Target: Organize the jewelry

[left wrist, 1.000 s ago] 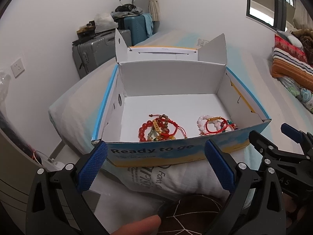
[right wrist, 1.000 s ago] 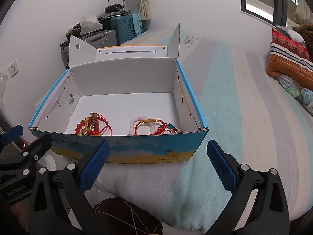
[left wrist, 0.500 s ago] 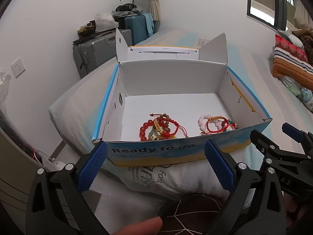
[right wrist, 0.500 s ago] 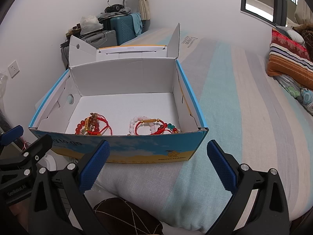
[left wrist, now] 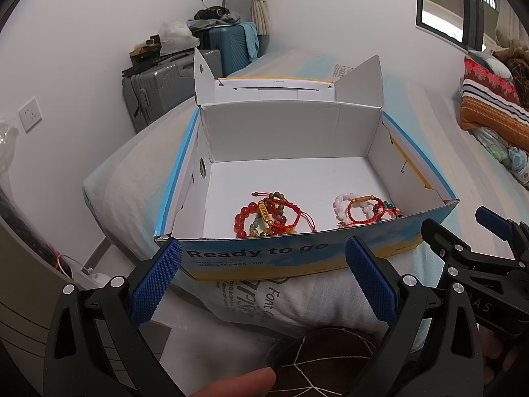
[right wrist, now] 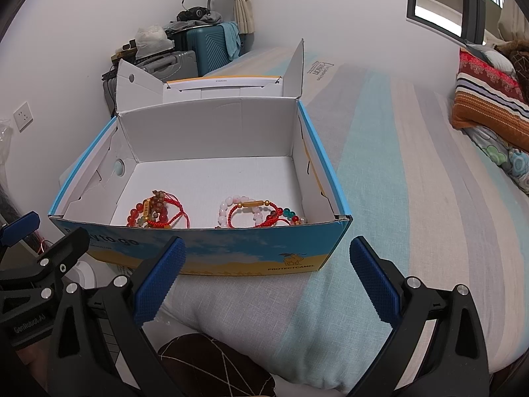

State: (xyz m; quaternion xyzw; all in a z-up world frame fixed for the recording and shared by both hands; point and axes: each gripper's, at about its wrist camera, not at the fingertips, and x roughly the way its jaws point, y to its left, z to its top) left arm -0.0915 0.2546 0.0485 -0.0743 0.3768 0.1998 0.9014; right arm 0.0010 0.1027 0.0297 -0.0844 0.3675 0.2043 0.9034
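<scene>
Two bracelet piles in the open box, both grippers empty.

Left wrist: the left gripper (left wrist: pixel 263 279), fingers apart, hovers before the box (left wrist: pixel 297 254) near the bed's (left wrist: pixel 132 178) foot corner; a red bracelet pile (left wrist: pixel 267 215) and a pink one (left wrist: pixel 363 208) hug the near wall, apparently sorted.
Right wrist: the right gripper (right wrist: pixel 266 281), fingers apart, holds nothing; the box's far half lies bare, with open bed rightward.
</scene>
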